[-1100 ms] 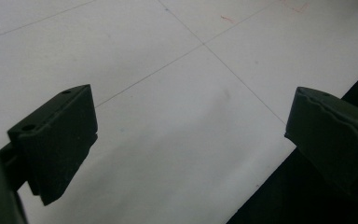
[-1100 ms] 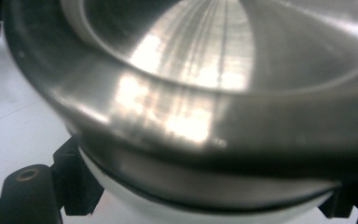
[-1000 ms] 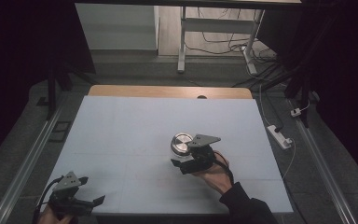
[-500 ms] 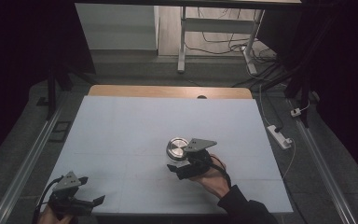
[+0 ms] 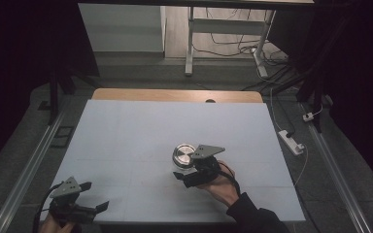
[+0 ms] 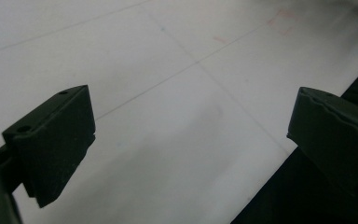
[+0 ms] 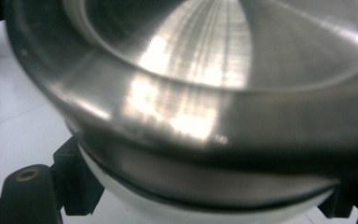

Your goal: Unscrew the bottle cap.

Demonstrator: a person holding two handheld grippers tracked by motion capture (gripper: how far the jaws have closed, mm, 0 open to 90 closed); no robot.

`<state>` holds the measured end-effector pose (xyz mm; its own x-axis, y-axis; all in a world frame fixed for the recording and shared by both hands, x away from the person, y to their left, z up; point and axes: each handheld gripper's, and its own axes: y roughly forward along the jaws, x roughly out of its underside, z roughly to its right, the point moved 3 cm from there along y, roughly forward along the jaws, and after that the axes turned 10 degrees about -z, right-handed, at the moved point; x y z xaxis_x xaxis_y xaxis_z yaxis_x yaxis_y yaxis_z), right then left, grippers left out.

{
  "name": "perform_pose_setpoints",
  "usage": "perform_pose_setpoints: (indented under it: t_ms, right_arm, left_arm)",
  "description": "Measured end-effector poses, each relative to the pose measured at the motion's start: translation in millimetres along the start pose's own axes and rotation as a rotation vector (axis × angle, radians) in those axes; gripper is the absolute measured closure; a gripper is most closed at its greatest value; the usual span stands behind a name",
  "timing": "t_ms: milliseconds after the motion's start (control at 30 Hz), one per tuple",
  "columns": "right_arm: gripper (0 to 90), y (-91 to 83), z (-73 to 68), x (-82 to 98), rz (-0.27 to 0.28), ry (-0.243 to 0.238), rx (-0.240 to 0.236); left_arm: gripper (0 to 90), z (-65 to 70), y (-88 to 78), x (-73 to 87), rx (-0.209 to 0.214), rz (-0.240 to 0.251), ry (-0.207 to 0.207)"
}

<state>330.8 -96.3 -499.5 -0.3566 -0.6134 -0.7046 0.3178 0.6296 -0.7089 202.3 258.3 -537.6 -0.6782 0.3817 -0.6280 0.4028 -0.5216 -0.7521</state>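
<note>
The metal bowl (image 5: 183, 154) has slid a little toward the lower left since the earlier picture. It sits in the middle of the white table (image 5: 126, 131), open side up, round, with no long side. The right gripper (image 5: 188, 171) is clamped on it. The left gripper (image 5: 93, 196), at the lower left, has just been opening, with nothing between its jaws.

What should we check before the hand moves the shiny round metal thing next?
1. Right gripper shut on the metal lid: ok, it sits between the jaws.
2. Whole rim gripped evenly: cannot tell, too close in the right gripper view.
3. Left gripper out of the way at the near left corner: ok.
4. Left jaws empty, having just opened wider: ok.
5. White table bare ahead of the lid: ok.
</note>
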Motion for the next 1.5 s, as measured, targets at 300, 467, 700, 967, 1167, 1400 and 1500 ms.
perform_pose_setpoints:
  t_ms: [300,467,700,967,1167,1400,1500]
  right_arm:
    - [15.2,-1.7,-1.2,-1.1,0.008,-0.005,-0.004]
    - [15.2,-2.0,-2.4,-1.8,0.013,-0.011,-0.006]
    - [15.2,-1.2,-4.2,-1.9,0.009,-0.026,-0.011]
    - [15.2,-2.8,-4.6,-2.4,0.016,-0.031,-0.016]
    - [15.2,-3.2,-5.7,-2.7,0.020,-0.038,-0.027]
    - [15.2,-3.4,-7.8,-2.9,0.018,-0.054,-0.042]
    - [15.2,-3.6,-8.1,-3.1,0.022,-0.060,-0.054]
  left_arm:
    - [1.0,10.0,-0.1,-25.3,0.071,0.052,0.055]
    - [0.6,13.3,2.7,-40.0,0.103,0.096,0.089]
    - [2.0,21.2,15.5,-68.9,0.155,0.074,0.140]
    - [0.8,36.1,33.8,-101.2,0.161,0.048,0.268]
    - [0.6,41.7,42.4,-124.8,0.197,0.049,0.319]
    - [0.1,48.3,47.8,-153.8,0.231,0.043,0.401]
    - [0.1,50.9,51.3,-166.9,0.246,0.045,0.448]
